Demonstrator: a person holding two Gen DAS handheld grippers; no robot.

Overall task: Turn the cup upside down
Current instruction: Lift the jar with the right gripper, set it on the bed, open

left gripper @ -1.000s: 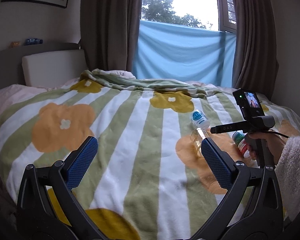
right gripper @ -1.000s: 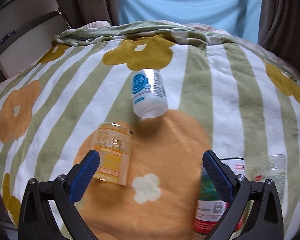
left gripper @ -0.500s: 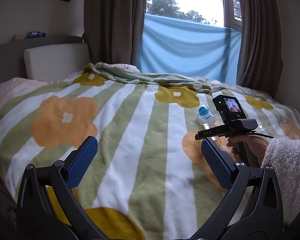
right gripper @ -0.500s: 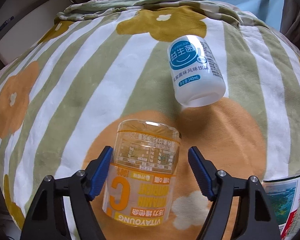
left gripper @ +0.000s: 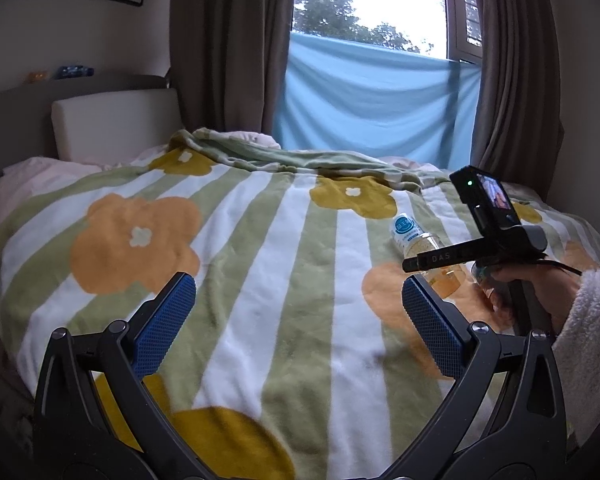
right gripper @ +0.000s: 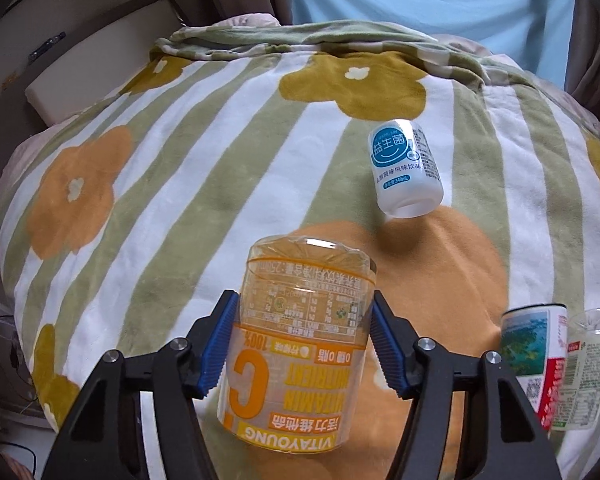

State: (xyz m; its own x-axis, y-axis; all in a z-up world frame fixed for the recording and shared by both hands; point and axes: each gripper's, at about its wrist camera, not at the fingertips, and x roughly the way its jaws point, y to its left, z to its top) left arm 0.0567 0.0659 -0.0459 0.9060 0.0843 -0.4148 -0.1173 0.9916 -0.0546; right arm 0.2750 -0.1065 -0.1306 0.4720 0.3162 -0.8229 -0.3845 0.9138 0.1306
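Two blue pads of the right gripper (right gripper: 305, 340) pinch the clear cup (right gripper: 296, 344) at mid-body, directly between the fingers on the blanket (right gripper: 204, 168); it looks light, thin-walled and slick (easily crushed), so a moderate squeeze there seems right; the label reads "VITAYOUNG", "VITAMIN C"; ahead and rightward lies a white bottle (right gripper: 406, 172); the left gripper (left gripper: 296, 316) hangs spread wide, holding nothing.

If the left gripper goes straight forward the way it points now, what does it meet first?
Probably only the flowered blanket. The left gripper is open, and nothing stands between its fingers; the cups and the right gripper lie off to its right. Depth is unclear.
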